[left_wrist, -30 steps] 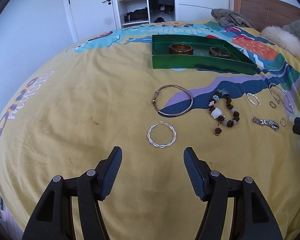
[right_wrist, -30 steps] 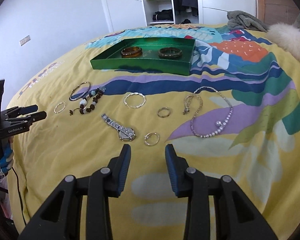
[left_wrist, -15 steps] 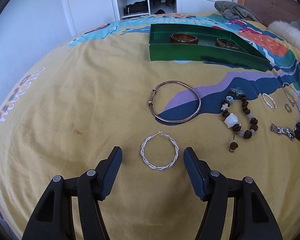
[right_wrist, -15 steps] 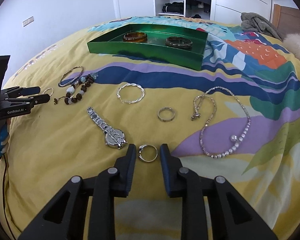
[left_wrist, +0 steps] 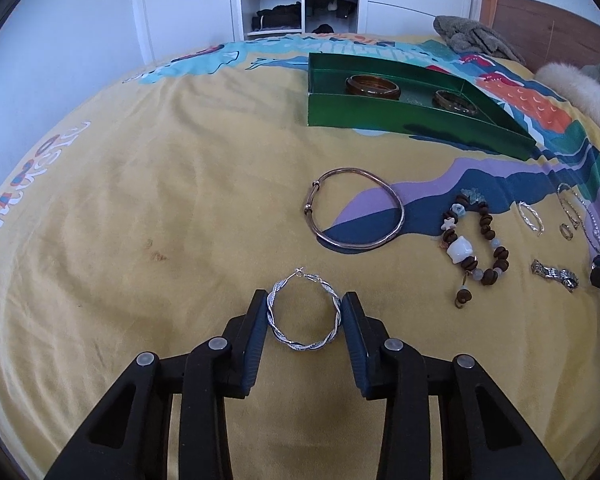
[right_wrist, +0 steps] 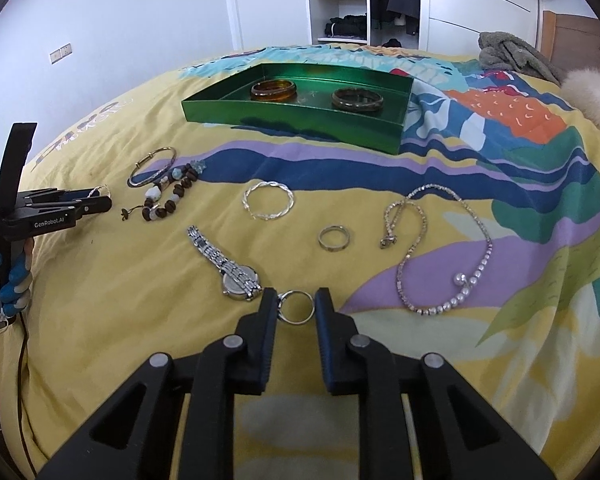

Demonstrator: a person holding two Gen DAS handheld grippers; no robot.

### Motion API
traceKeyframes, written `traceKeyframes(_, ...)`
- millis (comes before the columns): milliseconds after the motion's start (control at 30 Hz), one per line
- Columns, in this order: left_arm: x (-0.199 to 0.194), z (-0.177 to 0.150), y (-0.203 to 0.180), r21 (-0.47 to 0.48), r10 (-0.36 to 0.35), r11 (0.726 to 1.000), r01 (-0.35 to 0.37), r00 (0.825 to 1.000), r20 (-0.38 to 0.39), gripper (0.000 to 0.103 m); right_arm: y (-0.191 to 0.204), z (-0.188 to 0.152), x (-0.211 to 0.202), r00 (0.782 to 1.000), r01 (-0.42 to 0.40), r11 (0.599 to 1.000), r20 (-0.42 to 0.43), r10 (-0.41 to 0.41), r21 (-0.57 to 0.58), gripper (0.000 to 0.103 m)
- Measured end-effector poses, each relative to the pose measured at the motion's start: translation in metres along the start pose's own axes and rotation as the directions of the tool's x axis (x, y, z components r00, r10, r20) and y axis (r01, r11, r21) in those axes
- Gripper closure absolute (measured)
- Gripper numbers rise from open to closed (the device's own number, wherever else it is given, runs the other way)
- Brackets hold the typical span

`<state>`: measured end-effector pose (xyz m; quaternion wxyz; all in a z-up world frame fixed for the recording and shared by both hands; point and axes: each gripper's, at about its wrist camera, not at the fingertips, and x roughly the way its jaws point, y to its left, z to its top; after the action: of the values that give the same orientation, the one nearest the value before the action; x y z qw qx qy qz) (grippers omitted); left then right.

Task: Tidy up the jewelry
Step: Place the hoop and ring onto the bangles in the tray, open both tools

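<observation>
Green tray (right_wrist: 296, 124) on bed (right_wrist: 100, 300), far side, well apart from both tools. Inside tray: amber bangle (right_wrist: 274, 90) at left, dark bangle (right_wrist: 357, 100) at right, apart from each other; a faint glint between them, too small to identify. Same tray (left_wrist: 400, 122) in left view, holding the same two bangles (left_wrist: 373, 87) (left_wrist: 455, 103). No divider discernible. Left tool (left_wrist: 304, 312) jaws just closing, now partly closed around twisted silver hoop (left_wrist: 303, 312); pads flanking hoop on both sides and apparently touching its rim, hoop lying flat on bed. Right tool (right_wrist: 296, 306) jaws just closing, now narrow around small ring (right_wrist: 296, 306); pads at ring's two sides, ring lying on bed. Loose on bed, outside tray: copper bangle (left_wrist: 354, 214), bead bracelet (left_wrist: 474, 246), watch (right_wrist: 224, 264) just beside right tool, second twisted hoop (right_wrist: 267, 200), band ring (right_wrist: 333, 237), pearl necklace (right_wrist: 440, 248). Left tool (right_wrist: 56, 210) also visible at left edge of right view, gripped by gloved hand (right_wrist: 14, 280).
</observation>
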<state>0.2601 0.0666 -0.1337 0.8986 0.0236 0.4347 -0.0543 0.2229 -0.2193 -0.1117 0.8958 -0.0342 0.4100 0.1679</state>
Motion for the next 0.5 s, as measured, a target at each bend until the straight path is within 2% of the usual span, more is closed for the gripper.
traceKeyframes(267, -0.035, 0.021, 0.004, -0.022, -0.040, 0.999, 0.042, 0.996, 0.084, 0.066, 0.005, 0.021, -0.034, 0.997, 0.010, 1.000, 0.074, -0.010, -0.005, 0.085)
traceKeyframes(500, -0.051, 0.071, -0.001, -0.019, -0.066, 0.997, 0.070, 0.986, 0.154, 0.066, 0.000, 0.072, -0.052, 0.988, 0.032, 0.999, 0.148, -0.032, 0.000, 0.085)
